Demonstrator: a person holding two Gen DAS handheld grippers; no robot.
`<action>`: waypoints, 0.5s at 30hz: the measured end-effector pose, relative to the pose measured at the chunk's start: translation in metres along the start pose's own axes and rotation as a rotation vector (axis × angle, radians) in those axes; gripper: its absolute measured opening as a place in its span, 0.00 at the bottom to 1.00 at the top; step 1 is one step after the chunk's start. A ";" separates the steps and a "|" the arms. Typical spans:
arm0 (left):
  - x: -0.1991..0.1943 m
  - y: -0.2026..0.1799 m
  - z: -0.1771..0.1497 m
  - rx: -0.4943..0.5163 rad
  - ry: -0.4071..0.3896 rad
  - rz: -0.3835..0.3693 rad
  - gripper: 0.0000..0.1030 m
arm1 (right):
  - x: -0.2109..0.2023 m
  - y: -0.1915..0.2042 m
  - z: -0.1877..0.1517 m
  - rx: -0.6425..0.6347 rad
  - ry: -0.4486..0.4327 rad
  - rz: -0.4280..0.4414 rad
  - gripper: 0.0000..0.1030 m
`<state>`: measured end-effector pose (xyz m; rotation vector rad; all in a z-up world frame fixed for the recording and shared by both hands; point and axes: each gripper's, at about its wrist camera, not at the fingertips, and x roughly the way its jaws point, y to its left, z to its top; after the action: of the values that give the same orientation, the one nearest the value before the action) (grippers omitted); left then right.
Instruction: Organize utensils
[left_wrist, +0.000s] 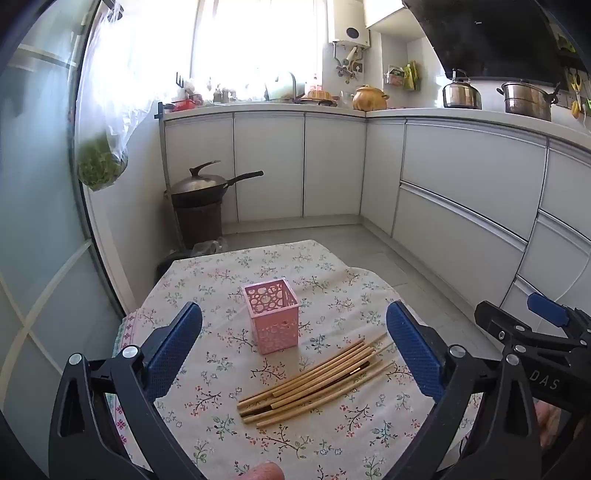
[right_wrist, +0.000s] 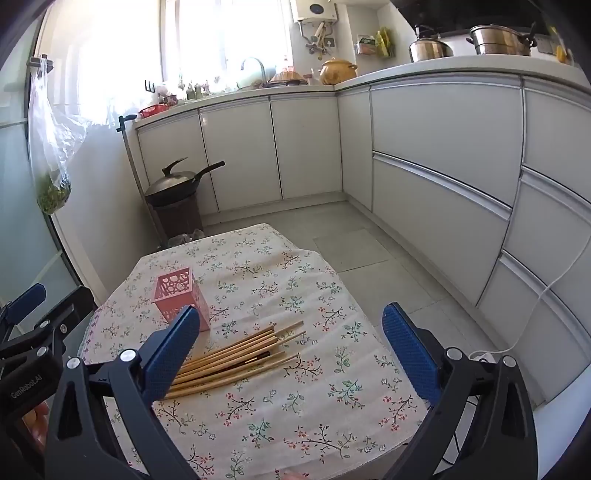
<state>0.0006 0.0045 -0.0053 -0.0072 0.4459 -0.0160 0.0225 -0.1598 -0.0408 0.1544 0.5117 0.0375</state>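
A pink perforated square holder stands upright and empty on the floral tablecloth; it also shows in the right wrist view. A pile of several bamboo chopsticks lies flat just in front and to the right of it, seen too in the right wrist view. My left gripper is open and empty, held above the table with holder and chopsticks between its fingers. My right gripper is open and empty, above the chopsticks' right ends. Its left finger hides part of the pile.
The small table stands in a kitchen with white cabinets at the back and right. A wok on a brown bin stands on the floor beyond the table. A bag of greens hangs at left. A white cable runs along the right cabinets.
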 end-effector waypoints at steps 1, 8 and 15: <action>0.000 0.001 -0.001 0.000 -0.001 -0.001 0.93 | 0.000 0.000 0.000 -0.001 0.000 0.000 0.94; 0.000 0.000 0.001 0.006 0.007 0.007 0.93 | 0.001 -0.001 -0.001 -0.001 0.001 -0.002 0.94; 0.002 0.000 -0.002 0.005 0.009 0.007 0.93 | 0.001 0.000 -0.001 -0.001 0.003 -0.003 0.94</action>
<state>0.0021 0.0045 -0.0077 -0.0002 0.4550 -0.0101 0.0229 -0.1594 -0.0417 0.1523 0.5148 0.0355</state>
